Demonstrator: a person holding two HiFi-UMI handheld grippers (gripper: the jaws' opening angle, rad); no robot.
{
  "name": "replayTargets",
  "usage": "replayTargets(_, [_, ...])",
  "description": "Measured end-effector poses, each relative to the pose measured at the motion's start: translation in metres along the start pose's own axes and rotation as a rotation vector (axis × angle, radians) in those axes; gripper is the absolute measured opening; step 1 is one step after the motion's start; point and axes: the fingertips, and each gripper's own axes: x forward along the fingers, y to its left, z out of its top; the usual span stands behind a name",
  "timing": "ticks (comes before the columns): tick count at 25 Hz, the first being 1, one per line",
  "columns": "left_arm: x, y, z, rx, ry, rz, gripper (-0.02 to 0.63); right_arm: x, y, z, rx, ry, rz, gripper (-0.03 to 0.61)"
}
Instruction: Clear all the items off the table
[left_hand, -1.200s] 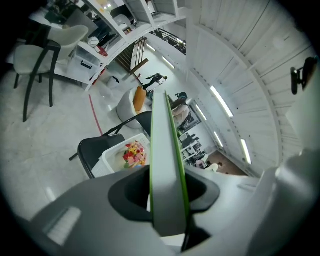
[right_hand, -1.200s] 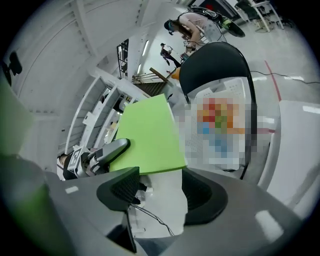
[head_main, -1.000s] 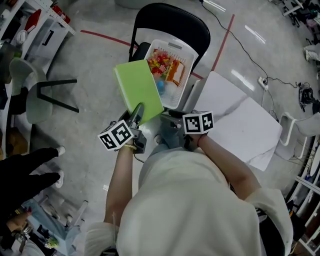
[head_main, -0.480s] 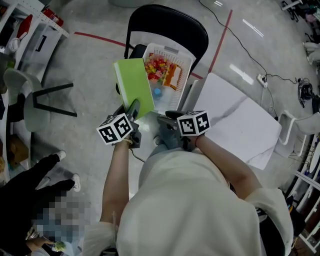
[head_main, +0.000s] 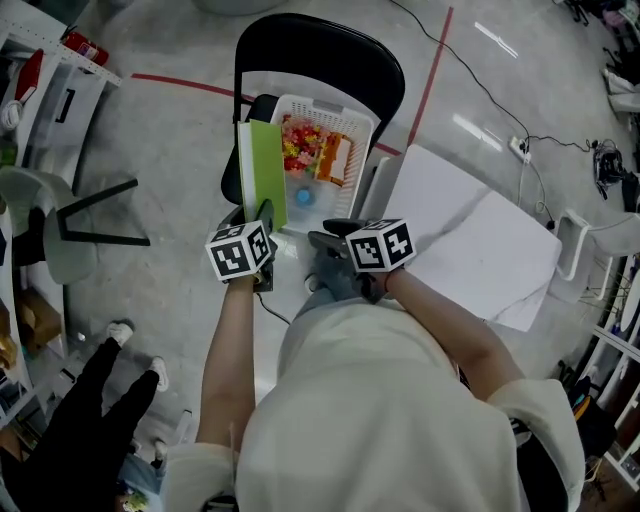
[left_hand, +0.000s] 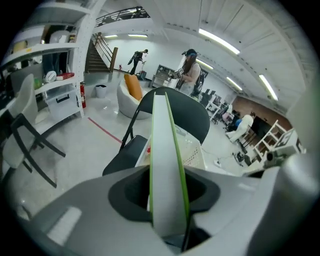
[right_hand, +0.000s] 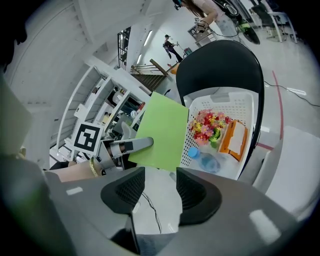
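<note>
Flat green book has tipped edge-up at white plastic basket; left gripper clamps it; right gripper empty, jaws just been closing, we reckon half-apart.

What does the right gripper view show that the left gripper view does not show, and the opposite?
Only the right gripper view: the flowers, orange box and bottle inside the basket, the left gripper shut on the green book, and the right gripper, whose jaws have just been closing on nothing. Only the left gripper view: the book's white page edge, seen edge-on and clamped between that gripper's own jaws. Both: the book, the basket and the black chair.
</note>
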Motion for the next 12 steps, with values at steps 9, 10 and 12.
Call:
replayTargets(9, [0.039,0.003,-0.004,0.101,0.087,0.088,0.14,-0.006,-0.02,0.008,-0.023,0.009,-0.047,0.149])
replayTargets(10, [0.043,0.004,-0.004,0.116,0.091,0.099,0.141,-0.006,-0.022,0.008,-0.02,0.007,-0.05,0.149])
replayTargets(12, [0.049,0.004,-0.004,0.154,0.099,0.124,0.141,-0.007,-0.025,0.008,-0.015,0.004,-0.056,0.146])
